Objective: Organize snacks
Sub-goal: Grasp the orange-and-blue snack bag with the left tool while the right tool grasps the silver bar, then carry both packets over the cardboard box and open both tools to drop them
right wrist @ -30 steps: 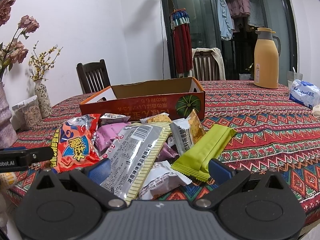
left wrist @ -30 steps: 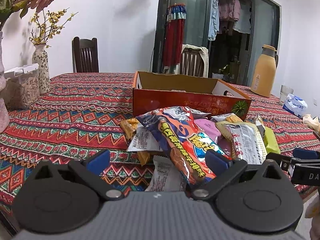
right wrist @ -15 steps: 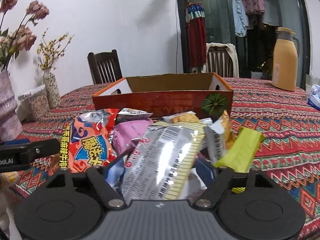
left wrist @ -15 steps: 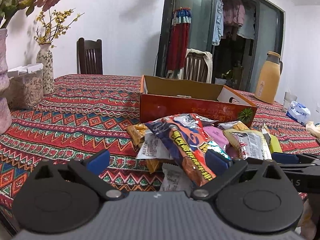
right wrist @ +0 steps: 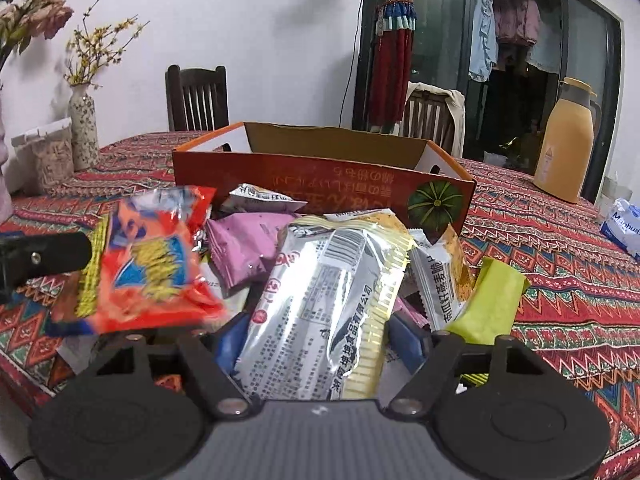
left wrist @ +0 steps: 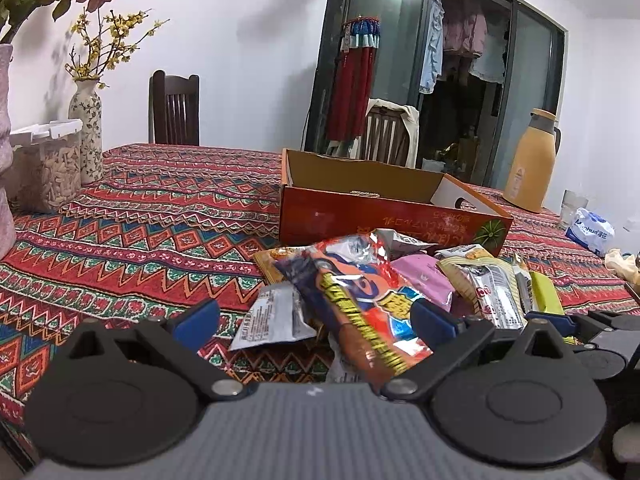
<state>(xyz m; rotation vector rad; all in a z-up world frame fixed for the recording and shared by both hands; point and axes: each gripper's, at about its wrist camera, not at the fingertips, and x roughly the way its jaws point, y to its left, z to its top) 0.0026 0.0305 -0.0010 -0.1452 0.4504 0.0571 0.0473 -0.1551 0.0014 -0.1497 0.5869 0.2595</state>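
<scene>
Two tools over the snack pile near the bench's front edge. Since a second ago: right tool [right wrist: 316,340] moved in from wide apart, jaws closing round the silver pack [right wrist: 328,304], pads beside its edges, grip not yet plain. Left tool [left wrist: 316,318] hardly shifted, jaws apart, red bag [left wrist: 360,300] lying between them, unclamped. Behind the pile, open orange box [right wrist: 320,176], cardboard, low-walled. Pink pack [right wrist: 244,248], green pack [right wrist: 488,300] crowding either side of the silver one. Crinkled foil wrappers, woven zigzag cloth [left wrist: 140,232] on the bench.
</scene>
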